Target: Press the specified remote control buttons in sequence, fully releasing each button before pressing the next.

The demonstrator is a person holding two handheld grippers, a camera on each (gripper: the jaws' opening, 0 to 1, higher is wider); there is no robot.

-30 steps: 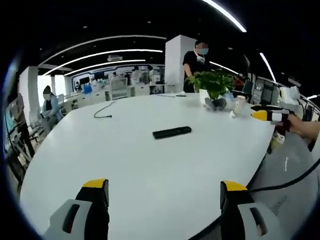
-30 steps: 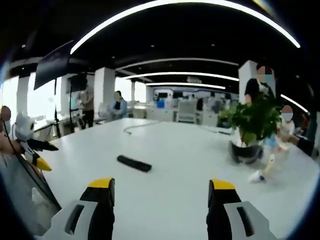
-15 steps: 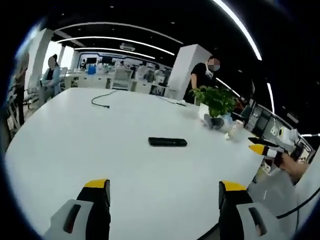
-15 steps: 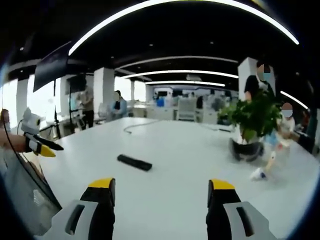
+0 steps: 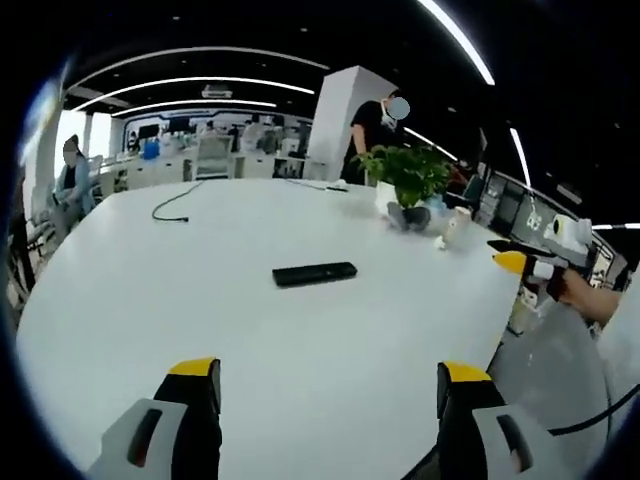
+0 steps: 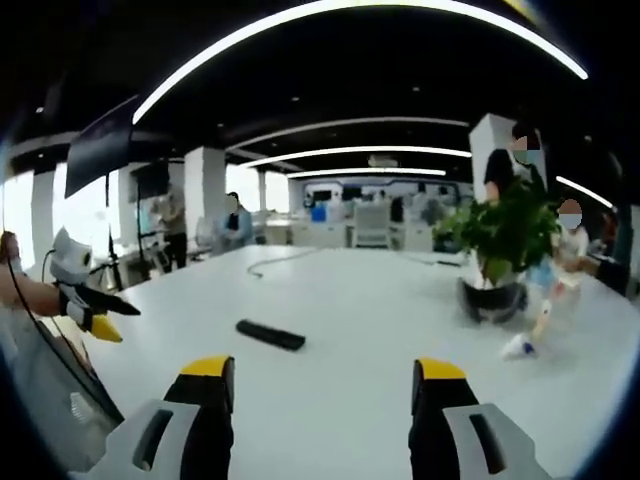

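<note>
remote control [image 5: 315, 273] lying flat mid-desk, well clear of every edge, likely so its buttons are facing up | left gripper [image 5: 330, 420] and right gripper [image 6: 322, 415] hovering near desk [image 5: 150, 300] edge, jaws spread, grasping nothing | potted plant [image 5: 408, 185] sitting toward far edge

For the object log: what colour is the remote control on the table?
Black; the remote control shows best in the left gripper view.

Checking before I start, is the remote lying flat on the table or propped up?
Flat: the remote lies lengthwise on the white table, nothing under it.
</note>
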